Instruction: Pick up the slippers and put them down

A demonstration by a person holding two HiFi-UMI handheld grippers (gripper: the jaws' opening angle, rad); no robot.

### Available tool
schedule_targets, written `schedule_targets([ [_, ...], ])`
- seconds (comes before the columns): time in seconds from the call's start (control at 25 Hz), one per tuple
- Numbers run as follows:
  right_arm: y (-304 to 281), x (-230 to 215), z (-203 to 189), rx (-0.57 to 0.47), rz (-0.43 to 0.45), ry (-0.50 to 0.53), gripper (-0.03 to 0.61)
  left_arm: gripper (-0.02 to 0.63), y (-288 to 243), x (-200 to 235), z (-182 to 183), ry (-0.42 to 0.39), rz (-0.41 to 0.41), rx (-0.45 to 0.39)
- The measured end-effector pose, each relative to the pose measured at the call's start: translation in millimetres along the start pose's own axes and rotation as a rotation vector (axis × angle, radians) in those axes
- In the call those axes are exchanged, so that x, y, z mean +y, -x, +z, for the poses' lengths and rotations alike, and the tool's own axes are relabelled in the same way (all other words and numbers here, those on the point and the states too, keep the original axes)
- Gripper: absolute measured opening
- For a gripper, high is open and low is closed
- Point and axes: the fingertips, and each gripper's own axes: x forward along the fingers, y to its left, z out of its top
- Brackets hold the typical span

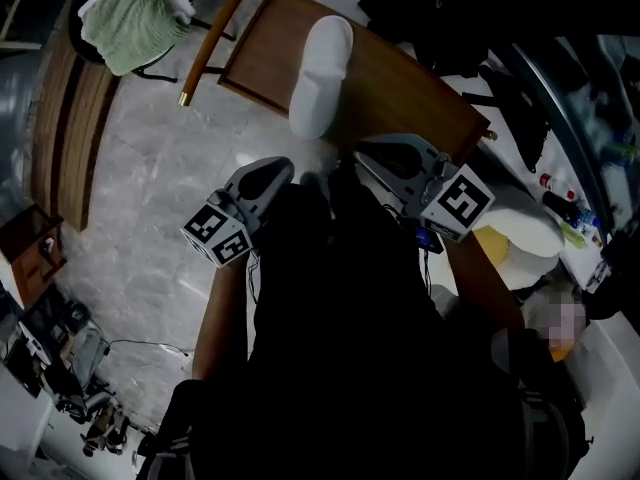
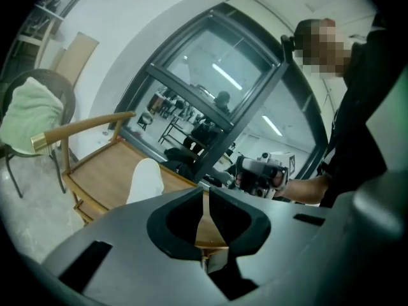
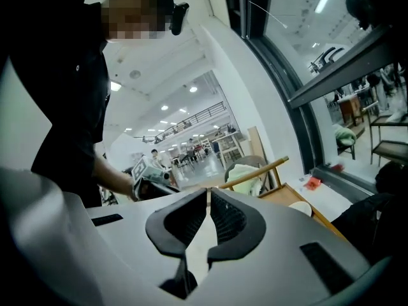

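Note:
A white slipper (image 1: 320, 73) lies on the brown wooden table (image 1: 400, 78), toe pointing away from me. It also shows in the left gripper view, the slipper (image 2: 145, 180) resting just left of the jaws. My left gripper (image 1: 274, 168) hovers just short of the slipper's near end, jaws shut and empty. My right gripper (image 1: 366, 152) hangs to the right of that end, over the table, and is shut with nothing in it. The left gripper (image 2: 205, 194) and right gripper (image 3: 208, 194) each show pads touching. A second whitish, slipper-like shape (image 1: 530, 226) lies at the right.
A chair draped with green cloth (image 1: 135, 23) stands at the far left. A wooden rod with a brass tip (image 1: 212, 43) slants beside the table. A wooden cabinet (image 1: 70, 118) lines the left wall, and cluttered items (image 1: 575, 218) fill the right side.

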Motion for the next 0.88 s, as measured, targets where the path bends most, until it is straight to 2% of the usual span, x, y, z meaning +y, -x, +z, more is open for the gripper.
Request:
schedule_targets([
  [0.2, -20.2, -28.4, -16.0, -0.003, -0.022, -0.058, 0.028, 0.014, -15.0, 45.9, -15.7, 0.097, -0.018, 0.015],
  [0.4, -45.2, -52.8, -46.8, 0.056, -0.063, -0.097, 0.028, 0.02, -32.8, 98.6, -46.9, 0.183, -0.034, 0.041],
  [0.56, -53.3, -62.7, -80.7, 0.103, -0.129, -0.137, 0.028, 0.089, -43.4, 122.9, -80.5, 0.275, -0.042, 0.06],
  [0.72, -69.1, -74.0, -100.8, 0.091, -0.149, -0.149, 0.028, 0.152, -52.3, 144.5, -104.1, 0.387, -0.023, 0.049],
  [0.88, -80.3, -78.3, -114.7, 0.069, -0.129, -0.134, 0.028, 0.204, -60.6, 161.0, -125.9, 0.562, -0.019, 0.014],
])
